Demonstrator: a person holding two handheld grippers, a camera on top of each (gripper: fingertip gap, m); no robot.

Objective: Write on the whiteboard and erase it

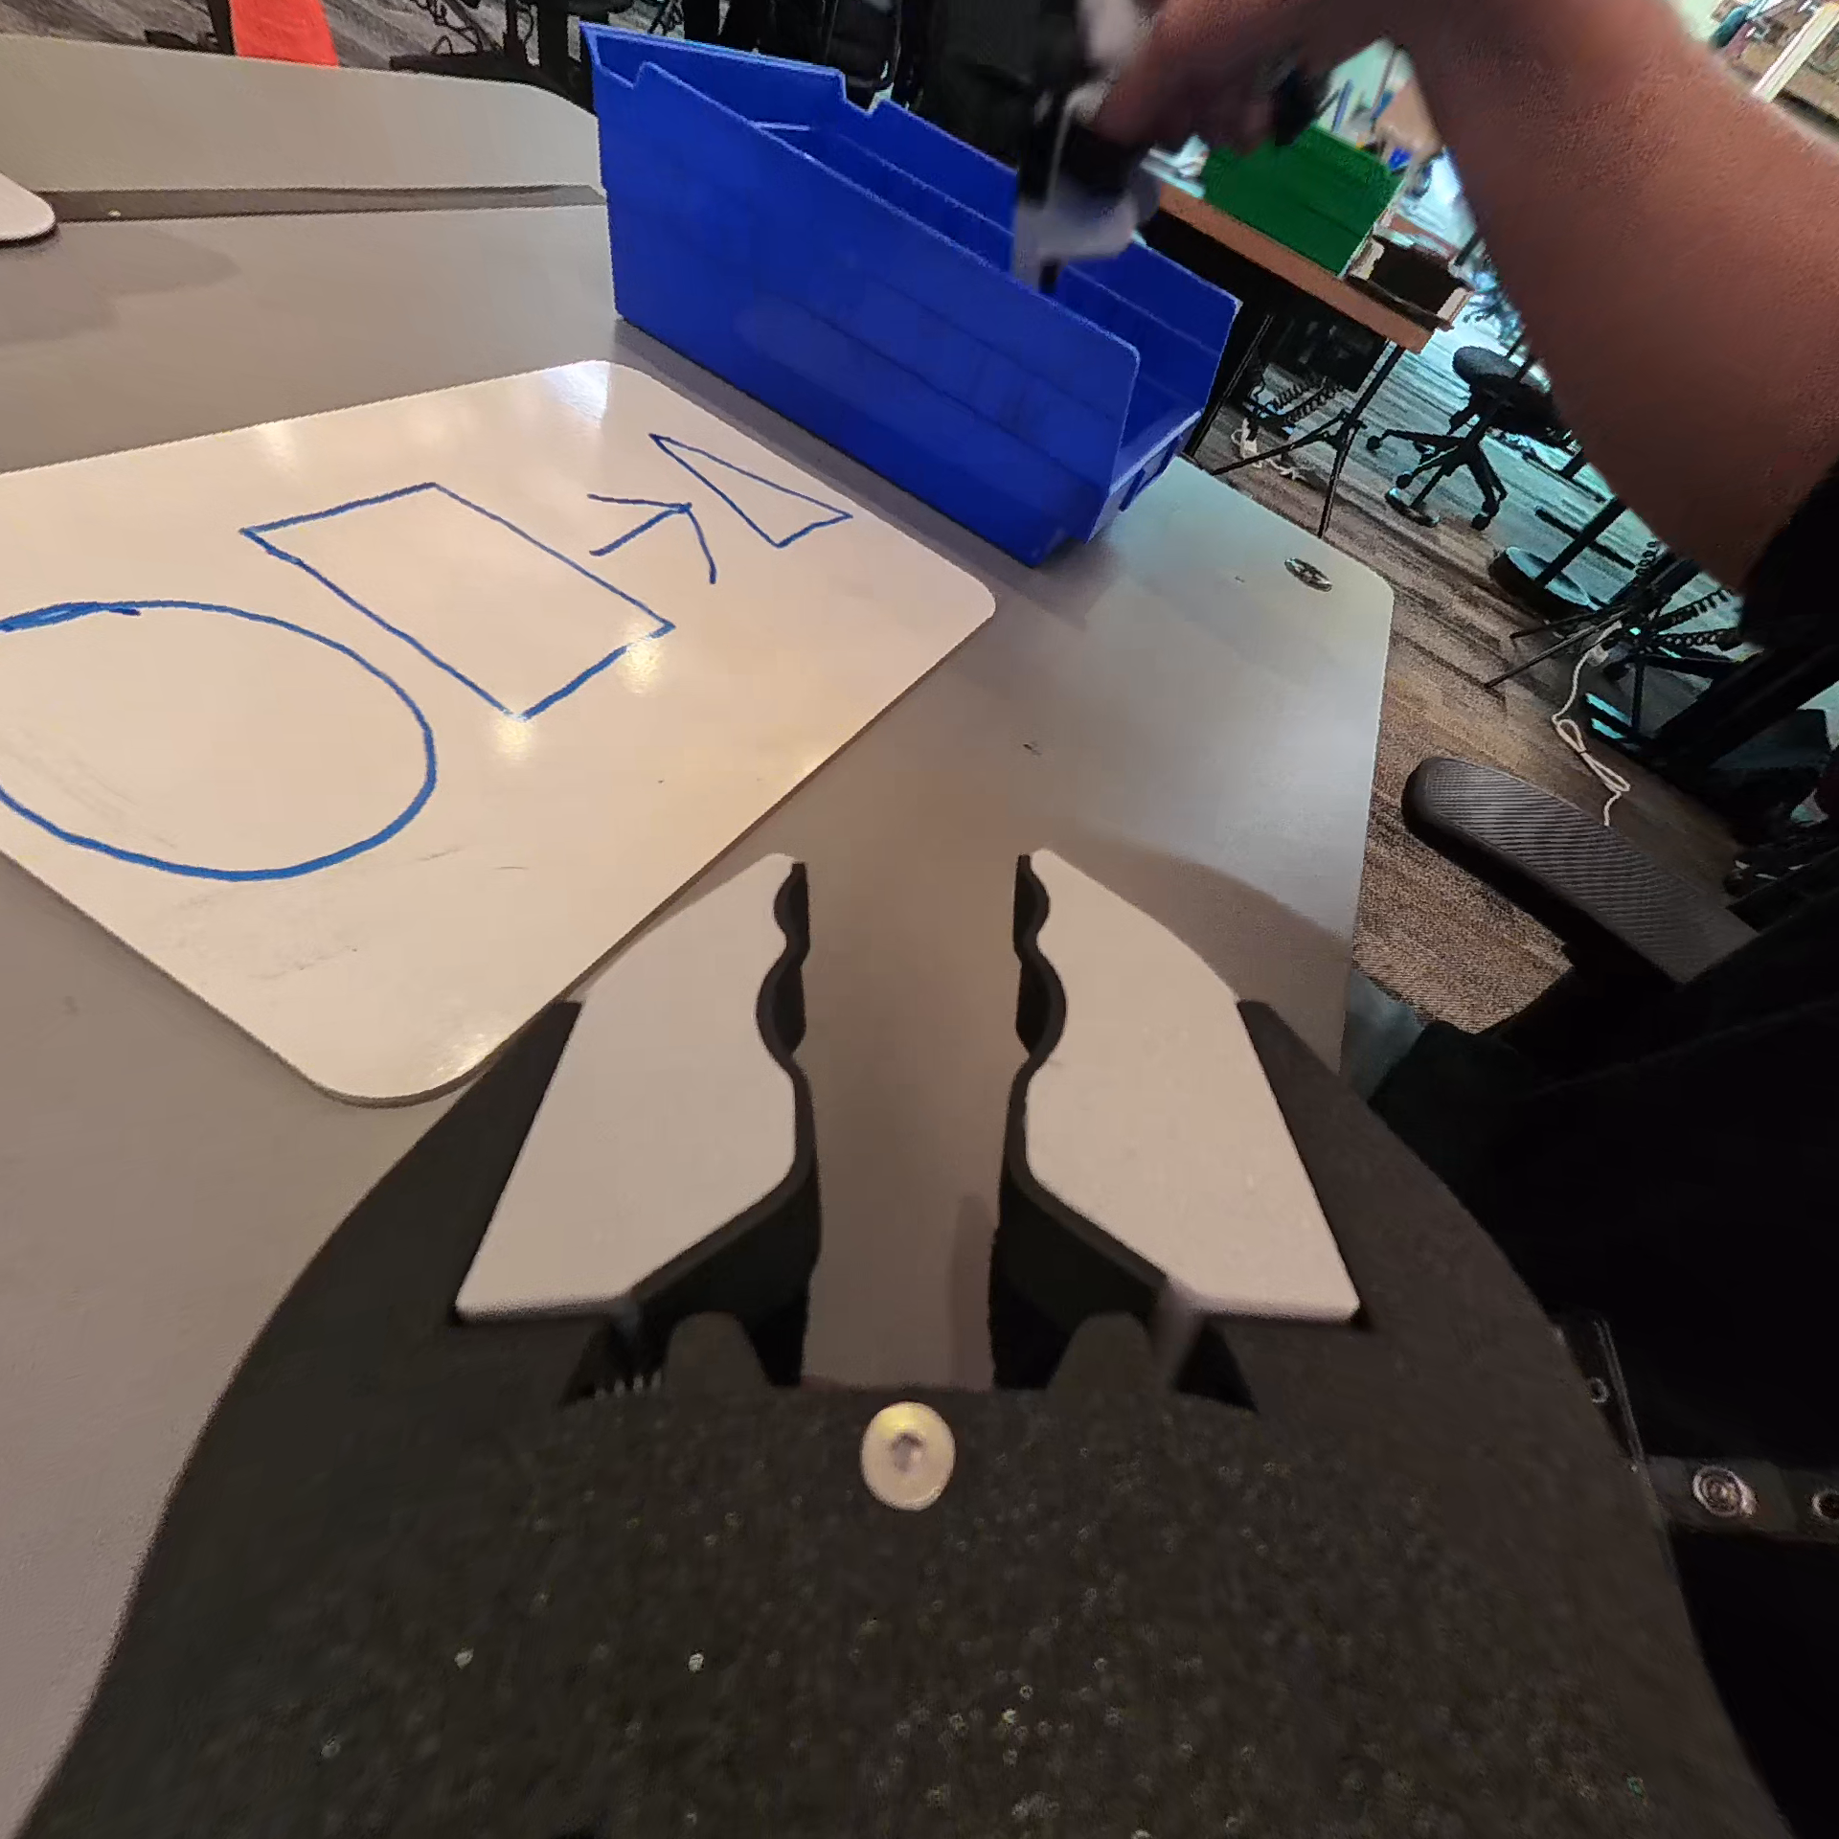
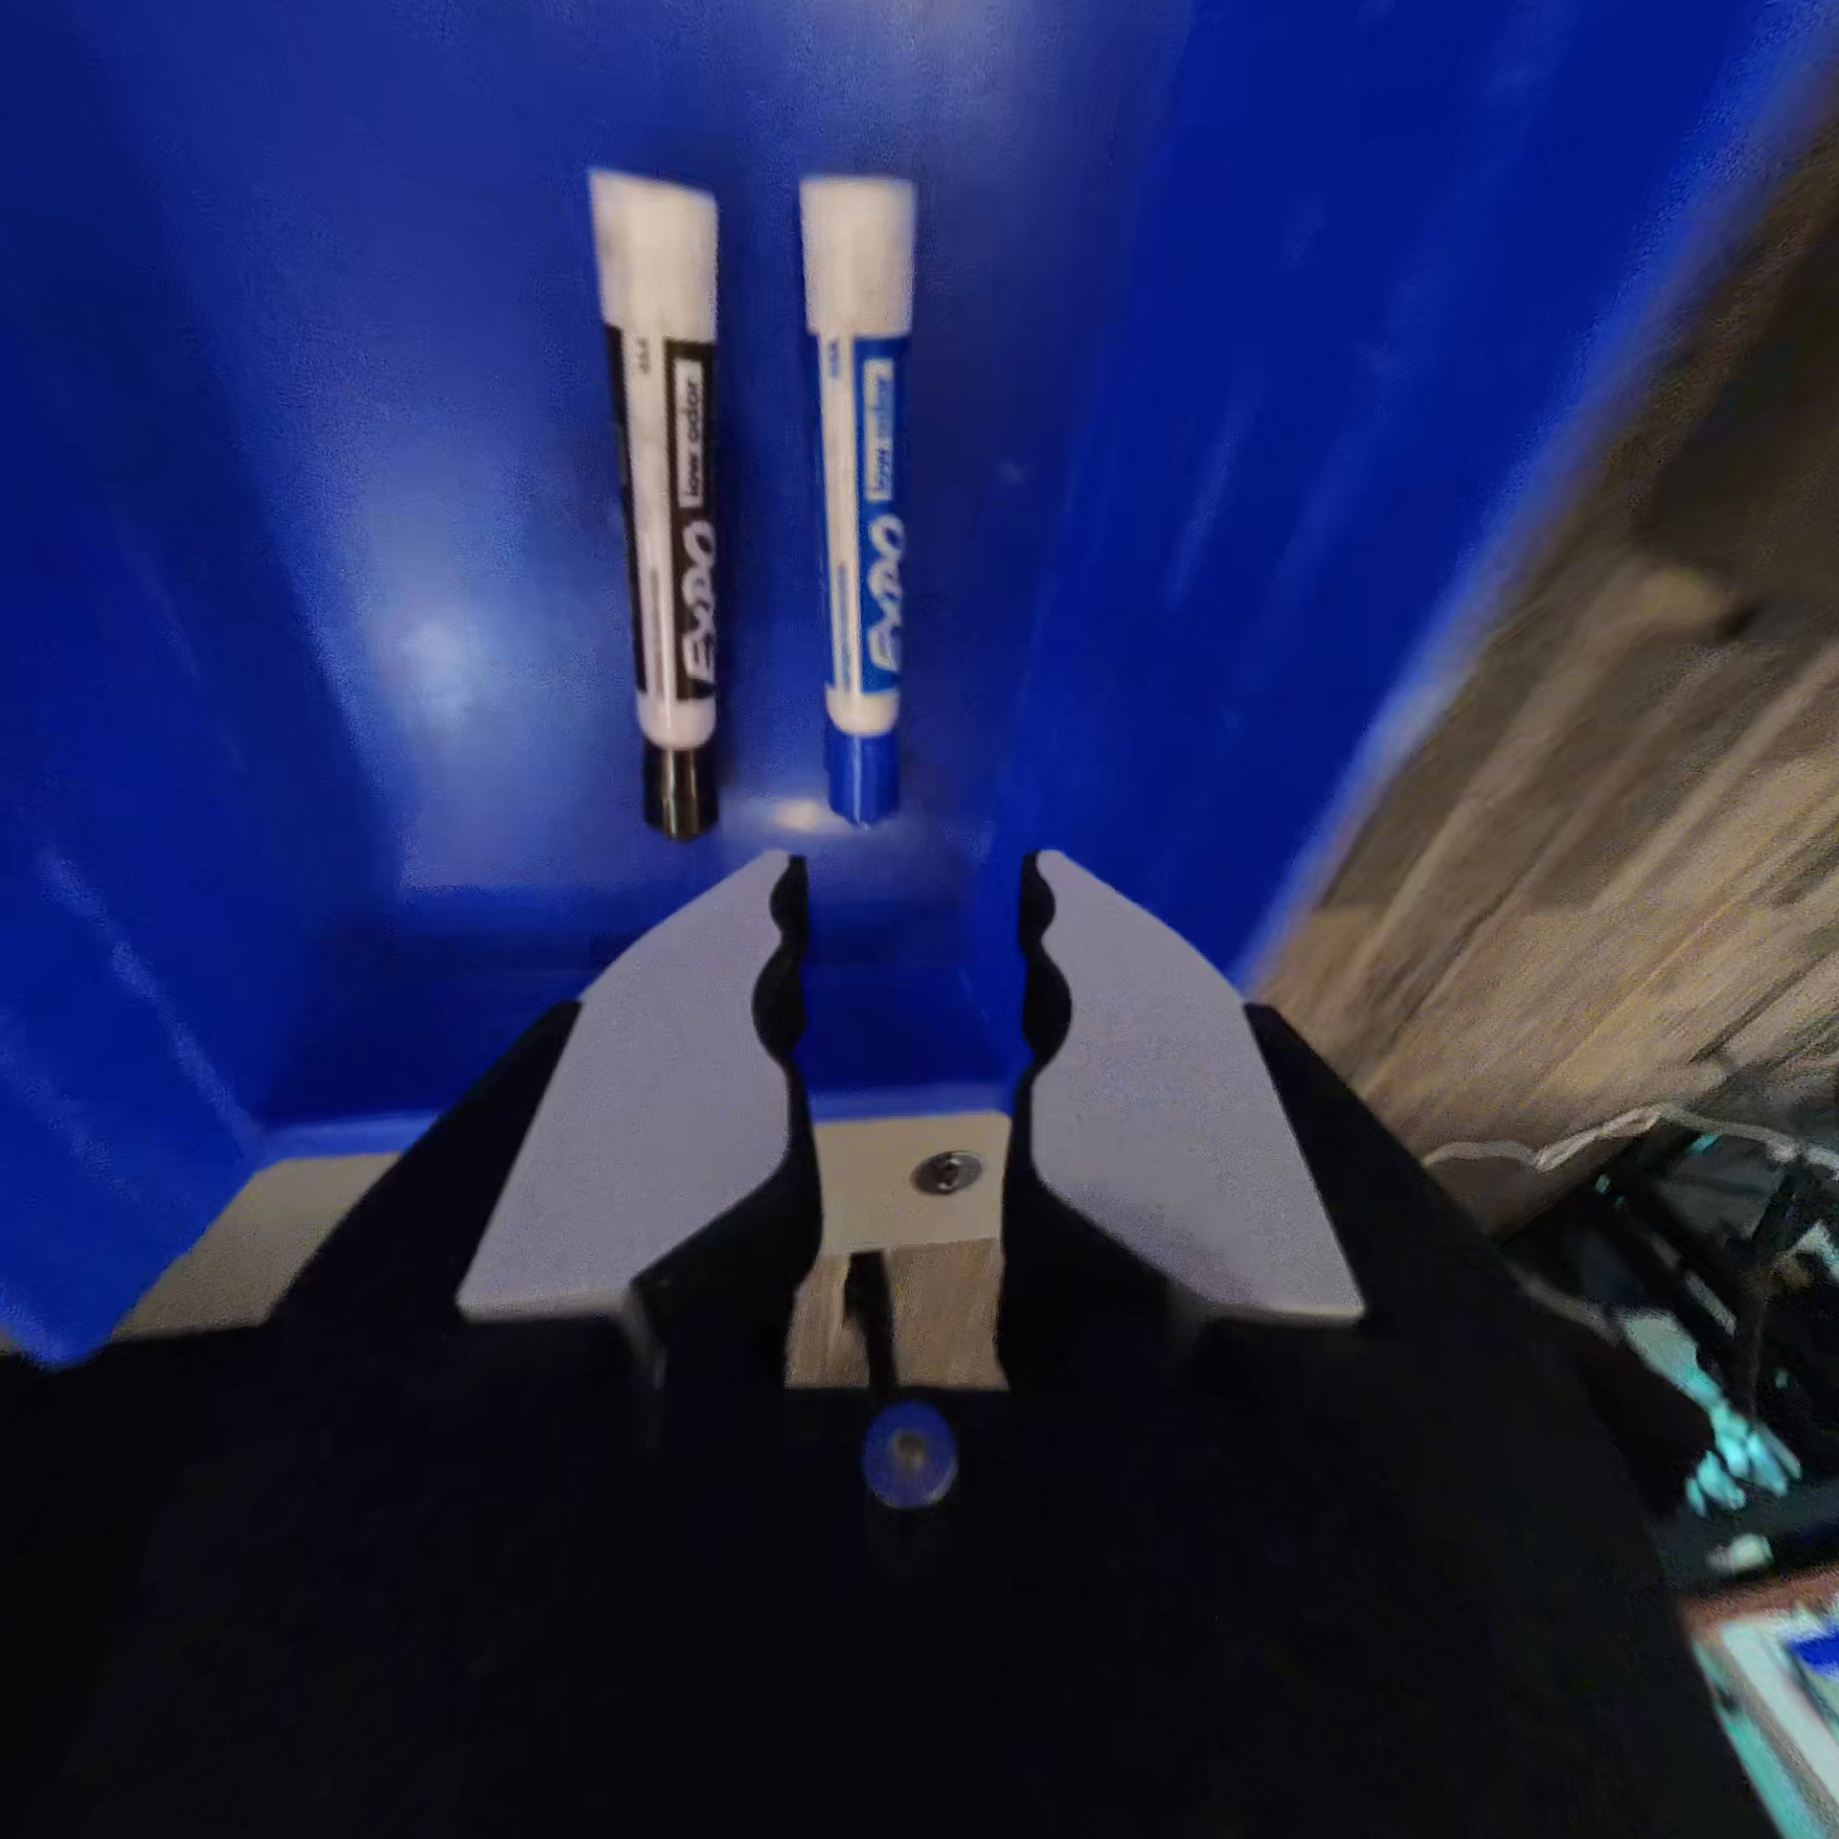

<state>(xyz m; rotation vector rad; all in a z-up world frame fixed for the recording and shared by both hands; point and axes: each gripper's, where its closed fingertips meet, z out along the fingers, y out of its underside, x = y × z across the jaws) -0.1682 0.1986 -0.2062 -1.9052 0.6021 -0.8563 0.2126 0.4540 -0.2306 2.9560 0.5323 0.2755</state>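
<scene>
A white whiteboard lies on the grey table, with a blue circle, rectangle, arrow and triangle drawn on it. My left gripper is open and empty, low over the table just right of the board's near corner. My right gripper is open and empty over the blue bin, its tips just short of two markers lying side by side on the bin floor: a black one and a blue one. In the left wrist view the right gripper shows blurred above the bin, held by a person's arm.
The bin stands at the table's far right, beyond the board. The table edge runs on the right, with an office chair armrest and carpet floor beyond. A bolt head sits in the table near the bin. Another desk with a green box stands behind.
</scene>
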